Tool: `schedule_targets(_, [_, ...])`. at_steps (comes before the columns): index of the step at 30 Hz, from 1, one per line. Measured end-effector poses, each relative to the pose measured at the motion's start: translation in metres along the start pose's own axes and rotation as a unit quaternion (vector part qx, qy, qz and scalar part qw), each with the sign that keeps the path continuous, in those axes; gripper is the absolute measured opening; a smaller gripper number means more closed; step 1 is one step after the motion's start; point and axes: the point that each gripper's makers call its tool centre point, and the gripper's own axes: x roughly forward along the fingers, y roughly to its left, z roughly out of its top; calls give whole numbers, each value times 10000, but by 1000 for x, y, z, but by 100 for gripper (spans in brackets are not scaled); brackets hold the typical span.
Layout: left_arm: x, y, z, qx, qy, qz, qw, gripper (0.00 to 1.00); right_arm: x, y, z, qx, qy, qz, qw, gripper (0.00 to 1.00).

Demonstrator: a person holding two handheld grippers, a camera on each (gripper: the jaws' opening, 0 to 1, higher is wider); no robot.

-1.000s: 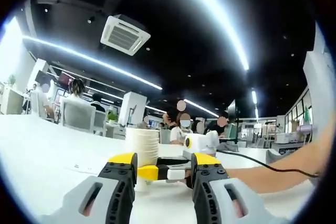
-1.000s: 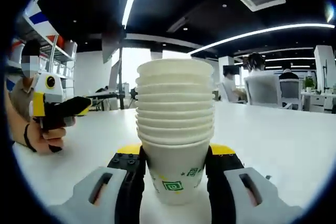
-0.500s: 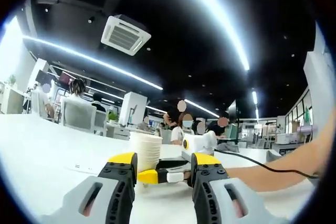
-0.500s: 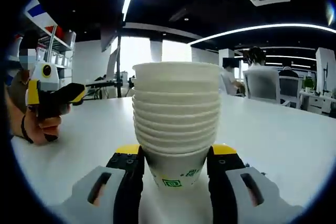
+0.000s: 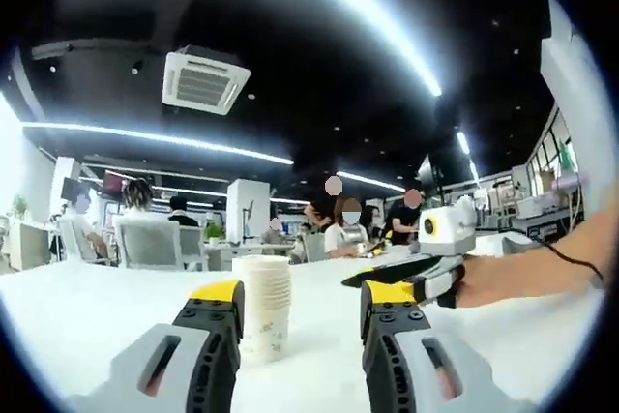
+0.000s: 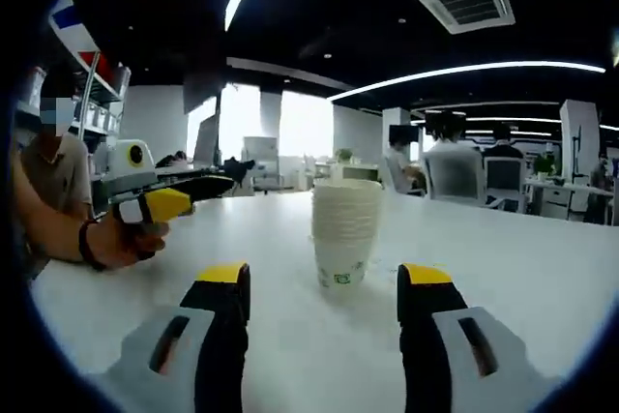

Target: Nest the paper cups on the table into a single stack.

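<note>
The stack of paper cups [image 6: 346, 233] stood upright on the white surface [image 6: 542, 268], dead ahead of the right gripper [image 6: 324, 297], whose jaws were wide and empty. The left gripper [image 5: 300, 311], jaws also wide, had the stack just beyond its left jaw.

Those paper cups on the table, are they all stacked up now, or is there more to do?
It looks done. The paper cups stand nested in one upright stack on the white table; no loose cup is in sight. Nothing is in hand: the right gripper is open, its jaws short of the stack and apart from it, and the left gripper is open and empty too. Nothing visible is left.
</note>
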Motion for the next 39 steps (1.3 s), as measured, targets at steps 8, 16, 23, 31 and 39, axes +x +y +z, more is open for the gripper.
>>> schedule_targets(8, [-45,-57,48,-177,53,-356,9992,67,-131,26,52,-270,-699,-1141,9906,73])
schedule_targets(16, [-127,-65,84,-526,148,202,9983,65,-214,88,57,139,-1248,-1289,9837,70])
schedule_targets(23, [-188,-90,99,-373,200,574,9975,64,-270,125,54,402,-1460,-1646,9747,70])
schedule_targets(31, [-224,-114,91,-356,311,724,9963,62,-312,149,55,264,-1414,-1841,9723,68])
schedule_targets(39, [-235,-132,101,-165,235,676,9973,61,-329,170,77,-6,-1680,-1849,9683,64])
